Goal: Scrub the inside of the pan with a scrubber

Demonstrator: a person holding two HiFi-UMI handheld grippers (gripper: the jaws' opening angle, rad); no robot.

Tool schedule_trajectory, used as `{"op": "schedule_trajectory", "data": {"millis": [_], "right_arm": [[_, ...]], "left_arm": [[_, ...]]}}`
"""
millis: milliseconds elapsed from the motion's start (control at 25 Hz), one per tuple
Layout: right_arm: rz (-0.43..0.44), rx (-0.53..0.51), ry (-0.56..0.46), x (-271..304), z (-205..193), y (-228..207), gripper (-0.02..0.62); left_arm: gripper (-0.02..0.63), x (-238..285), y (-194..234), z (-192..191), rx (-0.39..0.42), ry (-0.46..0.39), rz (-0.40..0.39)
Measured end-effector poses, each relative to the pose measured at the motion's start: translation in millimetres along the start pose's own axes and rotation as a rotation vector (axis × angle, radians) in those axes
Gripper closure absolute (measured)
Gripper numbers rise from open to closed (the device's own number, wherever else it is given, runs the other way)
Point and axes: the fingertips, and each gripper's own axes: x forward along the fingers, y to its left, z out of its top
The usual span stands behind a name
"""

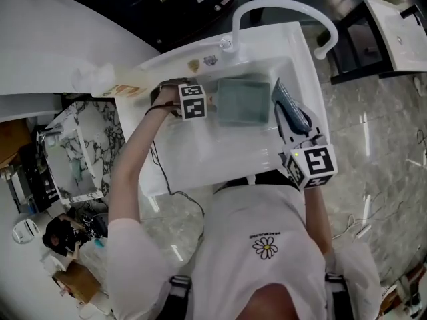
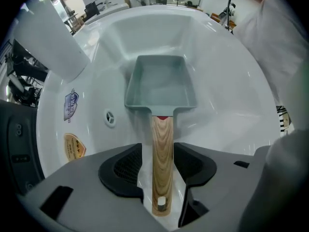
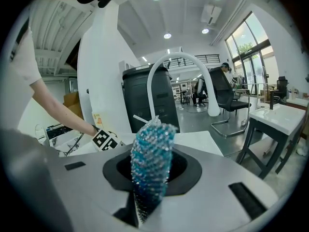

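Note:
A grey-green rectangular pan [image 1: 240, 102] lies in the white sink [image 1: 200, 159], its wooden handle [image 2: 162, 158] pointing towards my left gripper [image 1: 208, 103]. In the left gripper view the pan [image 2: 161, 83] is empty. The handle runs between the jaws of that gripper [image 2: 158, 167], with a gap showing on the left side, so the gripper is open around it. My right gripper [image 1: 291, 129] hovers over the sink's right rim, shut on a blue mesh scrubber [image 3: 150, 163], which stands apart from the pan. The scrubber [image 1: 290, 112] points towards the faucet side.
A white arched faucet [image 1: 287, 9] rises at the sink's far side. The sink wall [image 2: 231, 105] has a small overflow hole [image 2: 110, 118] and two stickers [image 2: 72, 146] on it. Crumpled white paper [image 1: 93, 77] lies on the counter left of the sink.

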Motion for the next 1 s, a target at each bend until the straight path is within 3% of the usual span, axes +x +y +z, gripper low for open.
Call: {"op": "schedule_trajectory", "data": {"millis": [240,600,1000], "right_arm": [[-0.009,0.018,0.029,0.1,-11.1,-2.8,0.538],[0.013,0.006,0.043,0.7,-12.1,0.7,0.538],[0.025,-0.002,0.024,-8.2,-4.6,6.7,0.538]], "left_arm": [[0.451,13.8,-7.0,-1.9,0.056,0.045,-0.017],[0.456,12.4,-7.3,-2.4,0.065,0.064,-0.021],[0.459,-23.5,-13.5,10.0,0.067,0.096,0.036]]}}
